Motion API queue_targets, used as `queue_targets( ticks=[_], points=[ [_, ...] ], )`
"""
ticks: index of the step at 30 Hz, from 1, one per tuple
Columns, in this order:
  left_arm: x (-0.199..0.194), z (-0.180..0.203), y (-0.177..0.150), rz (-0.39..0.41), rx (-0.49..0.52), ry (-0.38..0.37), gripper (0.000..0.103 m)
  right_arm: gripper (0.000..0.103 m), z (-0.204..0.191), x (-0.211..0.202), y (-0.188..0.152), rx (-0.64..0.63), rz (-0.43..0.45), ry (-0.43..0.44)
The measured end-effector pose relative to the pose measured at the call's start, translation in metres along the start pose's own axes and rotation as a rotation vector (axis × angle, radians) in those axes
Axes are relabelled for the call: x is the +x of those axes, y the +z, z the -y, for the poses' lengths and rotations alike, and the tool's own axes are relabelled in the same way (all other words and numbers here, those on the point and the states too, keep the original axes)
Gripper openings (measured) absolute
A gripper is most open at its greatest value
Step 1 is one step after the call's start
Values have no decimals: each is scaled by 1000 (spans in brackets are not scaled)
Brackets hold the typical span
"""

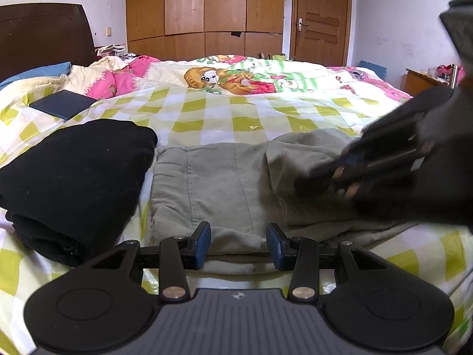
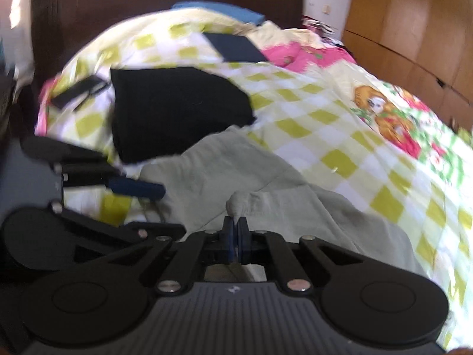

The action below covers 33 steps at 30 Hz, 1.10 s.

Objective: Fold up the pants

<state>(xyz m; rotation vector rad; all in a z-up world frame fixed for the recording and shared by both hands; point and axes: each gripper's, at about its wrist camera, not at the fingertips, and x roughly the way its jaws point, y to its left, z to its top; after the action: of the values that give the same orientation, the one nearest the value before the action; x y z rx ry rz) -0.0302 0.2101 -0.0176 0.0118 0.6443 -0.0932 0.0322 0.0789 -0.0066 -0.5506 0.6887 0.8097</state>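
Pants [image 1: 224,183], one grey pair of soft, creased cloth, are lying on the bed's checked yellow-and-white cover [image 1: 207,109]; one black folded garment [image 1: 74,177] is sitting just left of the pants, one dark flat rectangle [image 1: 63,105] beyond it; right tool [image 2: 235,224] is pinching a pants fold between pressed-together blue pads; left tool [image 1: 239,244] is hovering spread at the pants' near edge, gripping nothing.

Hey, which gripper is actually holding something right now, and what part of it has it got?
The right gripper is shut on a pinched-up fold of the grey pants. The left gripper stands open at their near edge, holding nothing.
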Motion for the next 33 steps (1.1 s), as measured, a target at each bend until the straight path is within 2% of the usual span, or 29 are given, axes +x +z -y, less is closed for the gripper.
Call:
queue_targets(
  ticks=[3,4,5,7,10,13,15,17,21,22,24,27,33],
  points=[
    [-3,0,-1,3,5,5,55,10,-1,12,-6,-21,-55,-17],
    [-4,0,-1,3,4,6,55,19,-3,11,-8,-46,-56,-35],
    [-4,-1,-2,2,-1,3,55,31,-4,9,-10,-63,-51,-51],
    [-3,-2,-3,-3,-7,-1,55,43,-4,10,-12,-76,-58,-55],
    [-3,-2,-2,-1,-6,2,55,43,-7,11,-11,-79,-58,-23],
    [-4,-3,-2,0,-5,4,55,43,-17,16,-14,-153,-61,-72],
    [-4,-4,-2,1,-2,5,55,40,-13,14,-14,-145,-65,-64],
    [-4,-4,-2,2,-3,8,55,24,-6,9,-13,-126,-66,-67],
    [-3,-5,-2,6,-13,3,55,16,3,-1,-14,-78,-78,-37],
    [-3,-5,-2,6,-12,2,55,5,4,0,-14,-81,-82,-57],
    [-3,-5,-2,7,-10,4,55,4,8,0,-15,-71,-74,-101],
    [-3,-6,-3,2,-13,3,55,2,15,1,-12,-28,-66,-119],
    [-3,-6,-3,2,-13,4,55,2,-10,6,-14,-155,-60,-72]
  ],
)
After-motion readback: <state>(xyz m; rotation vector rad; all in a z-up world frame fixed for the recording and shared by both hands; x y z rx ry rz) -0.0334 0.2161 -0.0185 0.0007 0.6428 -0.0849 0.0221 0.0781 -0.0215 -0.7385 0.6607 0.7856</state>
